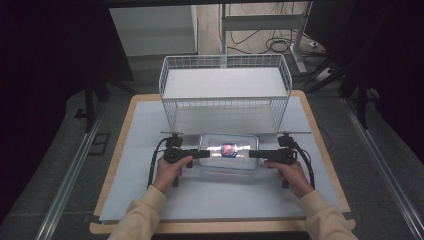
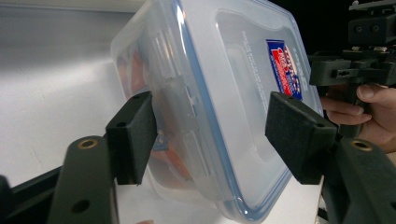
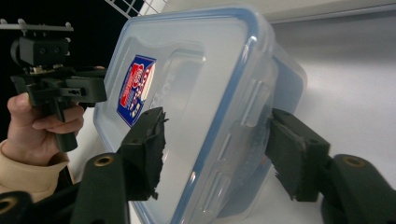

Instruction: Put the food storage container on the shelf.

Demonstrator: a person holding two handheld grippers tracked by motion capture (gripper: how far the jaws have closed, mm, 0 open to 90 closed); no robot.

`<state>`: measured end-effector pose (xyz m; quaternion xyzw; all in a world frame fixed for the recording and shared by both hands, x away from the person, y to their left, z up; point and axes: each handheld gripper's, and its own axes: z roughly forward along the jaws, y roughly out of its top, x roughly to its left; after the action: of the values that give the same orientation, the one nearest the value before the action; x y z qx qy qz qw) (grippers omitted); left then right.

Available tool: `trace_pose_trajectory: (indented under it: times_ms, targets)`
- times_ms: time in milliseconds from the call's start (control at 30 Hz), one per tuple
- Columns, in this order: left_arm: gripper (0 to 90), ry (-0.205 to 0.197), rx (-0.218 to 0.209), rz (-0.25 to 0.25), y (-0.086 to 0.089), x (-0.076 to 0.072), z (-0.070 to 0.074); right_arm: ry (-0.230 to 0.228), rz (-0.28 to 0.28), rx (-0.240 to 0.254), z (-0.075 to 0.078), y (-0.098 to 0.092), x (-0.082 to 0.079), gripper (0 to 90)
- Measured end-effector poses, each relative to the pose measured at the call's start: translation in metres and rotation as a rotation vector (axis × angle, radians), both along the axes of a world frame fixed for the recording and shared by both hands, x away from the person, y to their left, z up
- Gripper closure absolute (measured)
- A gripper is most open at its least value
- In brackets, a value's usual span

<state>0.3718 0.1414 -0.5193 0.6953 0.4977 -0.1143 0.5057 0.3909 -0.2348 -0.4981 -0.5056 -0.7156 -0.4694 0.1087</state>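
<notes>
A clear plastic box (image 1: 229, 152) with a blue-rimmed lid and a red-and-blue label (image 1: 229, 149) sits near the table's (image 1: 125, 165) centre, just this side of a white wire basket (image 1: 225, 92) at 12 o'clock. The left hand-held gripper (image 1: 202, 154) meets the box's end at 9 o'clock, the right hand-held gripper (image 1: 254, 154) the end at 3 o'clock; each has one jaw over the lid and one under the base, apparently clamped on the box. Judged from this, the two-sided grasp is made; lifting and placing the box, probably into the empty basket, remains.
</notes>
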Motion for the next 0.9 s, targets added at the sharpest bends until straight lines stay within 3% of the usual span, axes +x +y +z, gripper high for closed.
trace_pose_trajectory:
  times_ms: [433,567,900]
  targets:
    - [41.1,-0.103,0.033,0.027,-0.001,-0.028,0.006,-0.09,0.004,0.004,0.007,-0.003,-0.024,48.3]
    - [42.2,-0.115,0.036,0.025,0.0,-0.031,0.007,-0.117,0.011,-0.015,0.009,-0.002,-0.03,48.4]
    - [43.5,-0.126,0.046,0.03,-0.001,-0.036,0.009,-0.134,0.009,0.003,0.008,-0.003,-0.034,49.4]
